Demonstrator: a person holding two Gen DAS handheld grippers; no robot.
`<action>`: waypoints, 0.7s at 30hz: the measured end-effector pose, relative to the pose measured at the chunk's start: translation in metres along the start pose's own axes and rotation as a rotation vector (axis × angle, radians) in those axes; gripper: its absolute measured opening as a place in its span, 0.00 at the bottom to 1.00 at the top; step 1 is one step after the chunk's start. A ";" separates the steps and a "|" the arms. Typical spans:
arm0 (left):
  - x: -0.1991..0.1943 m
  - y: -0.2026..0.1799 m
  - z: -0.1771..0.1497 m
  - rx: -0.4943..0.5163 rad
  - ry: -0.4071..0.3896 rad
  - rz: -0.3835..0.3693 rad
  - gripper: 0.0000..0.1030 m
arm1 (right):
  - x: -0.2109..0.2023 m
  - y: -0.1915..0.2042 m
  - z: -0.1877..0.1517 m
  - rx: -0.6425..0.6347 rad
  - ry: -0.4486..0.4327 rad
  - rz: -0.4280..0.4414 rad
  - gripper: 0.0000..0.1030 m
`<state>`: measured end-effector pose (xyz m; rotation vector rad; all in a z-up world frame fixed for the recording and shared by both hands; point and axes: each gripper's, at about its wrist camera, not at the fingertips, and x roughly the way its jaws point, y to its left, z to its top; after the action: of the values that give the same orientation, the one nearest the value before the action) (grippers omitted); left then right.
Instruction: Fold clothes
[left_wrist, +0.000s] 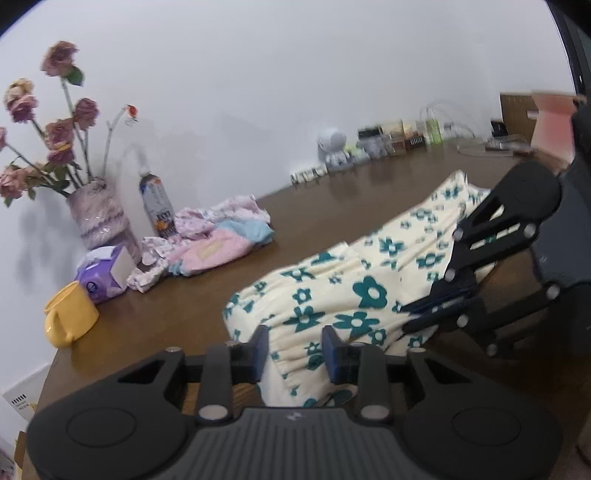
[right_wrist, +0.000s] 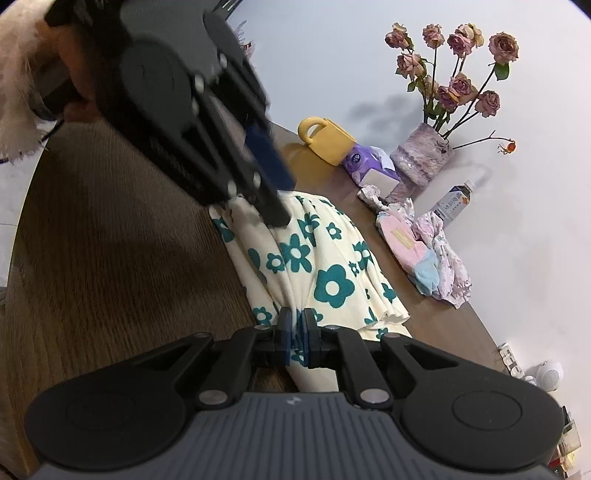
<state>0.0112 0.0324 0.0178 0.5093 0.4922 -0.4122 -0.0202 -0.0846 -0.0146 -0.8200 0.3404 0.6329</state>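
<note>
Brown wooden table (left_wrist: 303, 221) carried the floral cream garment (left_wrist: 332, 295), bunched near the vase (left_wrist: 101, 218); right gripper (right_wrist: 295, 341) fingers pinched its edge, left gripper (left_wrist: 295, 349) fingers stood wide, astride another fold.

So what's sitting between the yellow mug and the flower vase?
The purple tissue pack sits between the yellow mug and the vase, seen in both wrist views.

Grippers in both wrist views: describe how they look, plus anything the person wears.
Both are alike. The left gripper and the right gripper each have a ribbed dark grey body with a small pale logo, two round black discs at the sides, black linkage bars with silver rivets, and blue pads on black fingers. No cables show. A fluffy cream sleeve cuff appears in the right wrist view.
</note>
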 end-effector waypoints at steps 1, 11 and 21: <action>0.002 0.000 0.002 -0.002 0.000 -0.004 0.15 | -0.001 -0.001 -0.001 -0.001 0.000 0.002 0.07; 0.000 -0.010 0.007 0.023 -0.013 -0.031 0.11 | -0.013 -0.025 -0.003 0.110 -0.001 0.066 0.09; 0.020 0.049 0.032 -0.173 -0.067 -0.010 0.27 | 0.009 -0.072 0.020 0.345 -0.080 0.053 0.29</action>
<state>0.0619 0.0493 0.0493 0.3249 0.4611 -0.3906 0.0339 -0.1032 0.0344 -0.4553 0.3863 0.6330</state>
